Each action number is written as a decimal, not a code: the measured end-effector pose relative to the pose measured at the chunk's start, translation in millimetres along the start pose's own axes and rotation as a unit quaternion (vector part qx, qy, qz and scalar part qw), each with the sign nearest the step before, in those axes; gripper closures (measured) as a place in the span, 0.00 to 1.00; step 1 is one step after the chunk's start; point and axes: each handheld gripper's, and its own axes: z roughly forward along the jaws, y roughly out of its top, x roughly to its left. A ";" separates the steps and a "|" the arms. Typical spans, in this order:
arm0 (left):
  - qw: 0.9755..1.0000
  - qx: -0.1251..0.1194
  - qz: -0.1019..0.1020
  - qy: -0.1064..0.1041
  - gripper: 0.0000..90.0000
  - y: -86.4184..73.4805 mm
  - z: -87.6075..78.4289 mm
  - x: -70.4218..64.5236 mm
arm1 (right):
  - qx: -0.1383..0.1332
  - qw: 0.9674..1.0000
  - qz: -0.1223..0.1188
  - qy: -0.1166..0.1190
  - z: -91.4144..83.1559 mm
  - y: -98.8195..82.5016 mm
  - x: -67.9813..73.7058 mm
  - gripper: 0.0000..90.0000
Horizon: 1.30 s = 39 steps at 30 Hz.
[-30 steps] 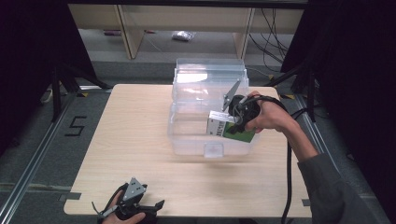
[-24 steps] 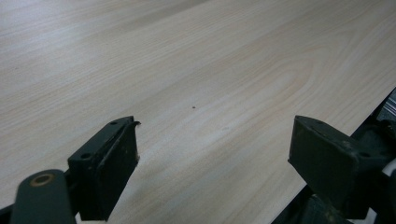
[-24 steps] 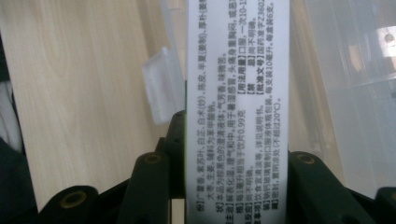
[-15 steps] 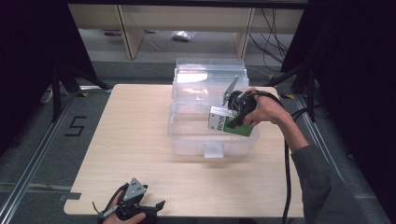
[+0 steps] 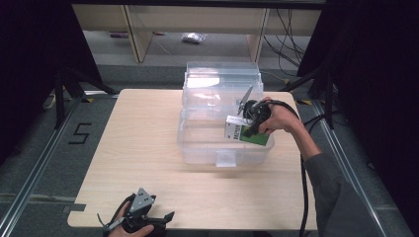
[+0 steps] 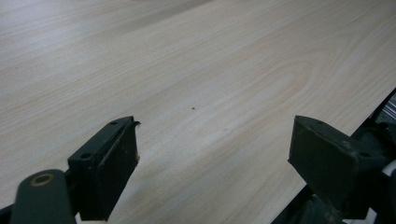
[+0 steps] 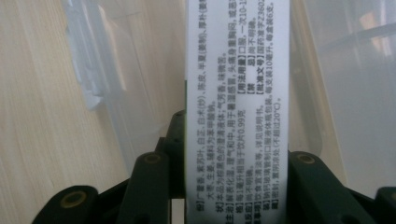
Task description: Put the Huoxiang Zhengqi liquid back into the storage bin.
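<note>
A green and white carton (image 5: 244, 132) hangs over the right part of a clear plastic bin (image 5: 225, 153), held by my right gripper (image 5: 251, 120), which is shut on it. In the right gripper view the carton's white printed side (image 7: 237, 93) stands between both jaws, with the bin's clear wall behind it. My left gripper (image 5: 165, 217) rests at the table's near edge, left of centre. Its jaws stand wide apart over bare wood (image 6: 201, 84) with nothing between them.
The bin's clear lid (image 5: 222, 81) stands open behind it at the far side of the light wooden table (image 5: 143, 133). A cable (image 5: 302, 182) trails from my right gripper along the forearm. Shelving and a floor mark "5" (image 5: 79, 134) lie beyond the table.
My right gripper has carried the carton a little up and back over the bin. The left gripper has stayed at the near edge.
</note>
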 end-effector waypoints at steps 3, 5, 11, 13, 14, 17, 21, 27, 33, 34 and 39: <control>1.000 -0.003 -0.004 0.001 0.17 -0.5 1.6 0.0 | 0.003 1.000 -0.004 0.003 6.6 -1.6 -0.1 0.72; 1.000 0.004 0.005 0.004 0.17 -0.2 1.2 1.7 | 0.002 1.000 -0.010 0.006 8.4 -2.0 -1.1 0.72; 1.000 0.002 0.002 0.005 0.17 -0.3 1.0 1.5 | 0.003 1.000 -0.006 0.008 15.5 -1.5 -3.4 0.72; 1.000 0.001 0.000 0.004 0.17 0.0 0.7 0.7 | 0.000 1.000 -0.014 0.007 17.1 -1.6 -4.6 0.72; 1.000 0.000 0.001 0.000 0.17 -0.2 -0.1 0.4 | 0.005 1.000 -0.001 0.004 17.7 -2.4 -4.1 0.72; 1.000 -0.007 -0.006 0.000 0.17 -0.7 1.4 0.0 | 0.006 1.000 0.004 0.011 24.4 -4.9 -4.4 0.72; 1.000 0.004 0.003 0.003 0.17 0.2 0.8 0.8 | 0.005 1.000 0.001 0.013 27.7 -6.7 -4.8 0.72; 1.000 0.000 0.000 0.001 0.17 -0.2 0.3 0.0 | 0.011 1.000 0.001 0.014 32.9 -8.3 -5.7 0.72; 1.000 0.001 0.000 0.001 0.17 0.0 0.4 -0.1 | 0.017 1.000 0.002 0.007 37.0 -9.0 -5.2 0.72; 1.000 0.001 0.000 0.001 0.17 0.0 0.4 -0.1 | 0.017 1.000 0.002 0.007 37.0 -9.0 -5.2 0.72; 1.000 0.003 0.003 0.002 0.17 0.0 -0.2 0.3 | 0.018 1.000 -0.012 0.006 39.7 -9.4 -7.3 0.72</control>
